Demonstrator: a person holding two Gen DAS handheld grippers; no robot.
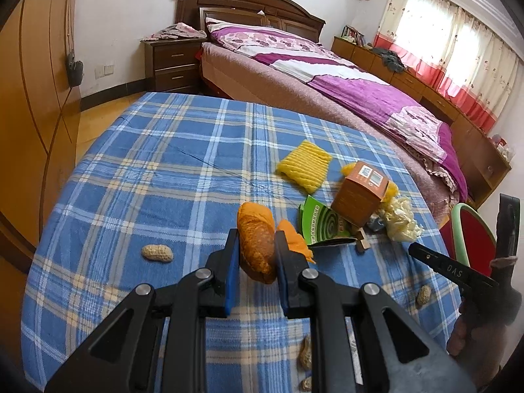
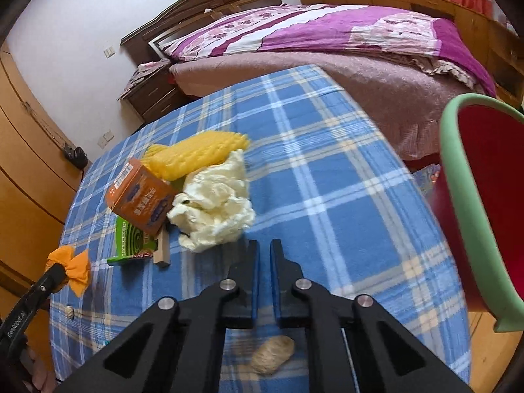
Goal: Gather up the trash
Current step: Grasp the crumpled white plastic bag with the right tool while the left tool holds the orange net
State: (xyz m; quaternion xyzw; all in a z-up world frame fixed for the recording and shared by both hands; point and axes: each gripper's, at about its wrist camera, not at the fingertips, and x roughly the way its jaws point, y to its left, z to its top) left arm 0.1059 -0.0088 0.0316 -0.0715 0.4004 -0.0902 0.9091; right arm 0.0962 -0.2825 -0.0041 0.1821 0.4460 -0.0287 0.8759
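My left gripper is shut on an orange foam fruit net and holds it above the blue plaid table; the net also shows in the right wrist view. My right gripper is nearly closed and empty, above the table near a crumpled white bag. A pile of trash lies ahead: a yellow foam net, an orange carton, a green mosquito-coil box and a small wooden block. Peanut shells lie scattered, one under my right gripper.
A red bin with a green rim stands off the table's right edge. A bed with a purple quilt lies beyond the table, with a nightstand at its left. A wooden wardrobe is on the left.
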